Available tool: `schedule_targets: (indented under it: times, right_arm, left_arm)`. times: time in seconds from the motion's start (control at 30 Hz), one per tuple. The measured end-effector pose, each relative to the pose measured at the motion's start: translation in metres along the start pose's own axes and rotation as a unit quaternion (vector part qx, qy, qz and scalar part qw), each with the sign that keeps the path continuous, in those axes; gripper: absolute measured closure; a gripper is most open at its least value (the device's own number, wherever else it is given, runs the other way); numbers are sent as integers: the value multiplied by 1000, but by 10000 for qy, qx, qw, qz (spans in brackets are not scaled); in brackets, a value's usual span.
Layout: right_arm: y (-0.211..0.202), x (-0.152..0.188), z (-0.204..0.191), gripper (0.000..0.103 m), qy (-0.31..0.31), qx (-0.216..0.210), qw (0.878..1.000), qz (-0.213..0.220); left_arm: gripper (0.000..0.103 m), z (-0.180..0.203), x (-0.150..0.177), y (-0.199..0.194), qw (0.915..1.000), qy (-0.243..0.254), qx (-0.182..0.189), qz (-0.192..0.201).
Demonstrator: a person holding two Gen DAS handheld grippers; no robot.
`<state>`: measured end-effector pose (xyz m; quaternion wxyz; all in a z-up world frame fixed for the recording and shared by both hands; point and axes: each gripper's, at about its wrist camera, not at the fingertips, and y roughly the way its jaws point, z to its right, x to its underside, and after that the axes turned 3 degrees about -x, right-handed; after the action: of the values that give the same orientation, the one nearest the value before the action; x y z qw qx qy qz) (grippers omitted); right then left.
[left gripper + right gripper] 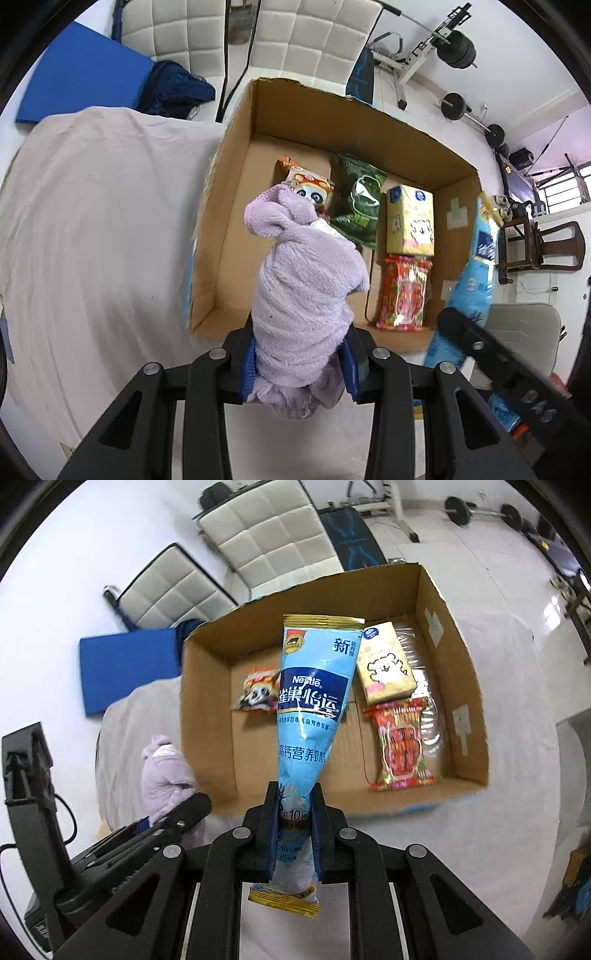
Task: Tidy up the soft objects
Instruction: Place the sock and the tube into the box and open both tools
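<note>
My left gripper (301,354) is shut on a lilac towel (303,280), held above the near edge of an open cardboard box (236,206). My right gripper (295,812) is shut on a blue Nestle milk-powder pouch (314,701), held over the same box (207,723). In the box lie a panda snack bag (306,184), a green packet (360,199), a yellow tissue pack (410,221) and a red candy bag (404,295). The pouch (476,266) and right gripper also show at the right of the left wrist view. The towel (166,771) shows at the left of the right wrist view.
The box sits on a surface covered by a pale cloth (92,221). A blue mat (85,77), white padded chairs (314,37) and weight equipment (454,48) stand beyond on the white floor. A wooden chair (543,243) is at the right.
</note>
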<state>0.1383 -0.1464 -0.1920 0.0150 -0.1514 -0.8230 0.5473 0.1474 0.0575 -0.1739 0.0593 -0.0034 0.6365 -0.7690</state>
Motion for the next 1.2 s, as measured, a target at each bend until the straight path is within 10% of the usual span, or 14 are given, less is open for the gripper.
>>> schedule_targets:
  times: [0.8, 1.2]
  right_arm:
    - [133, -33, 36, 80, 576, 324, 9957, -643]
    - [130, -32, 33, 57, 276, 466, 9963, -661]
  left_arm:
    - [65, -7, -39, 99, 9926, -194, -54, -1201]
    - [27, -7, -41, 73, 9966, -197, -68, -797]
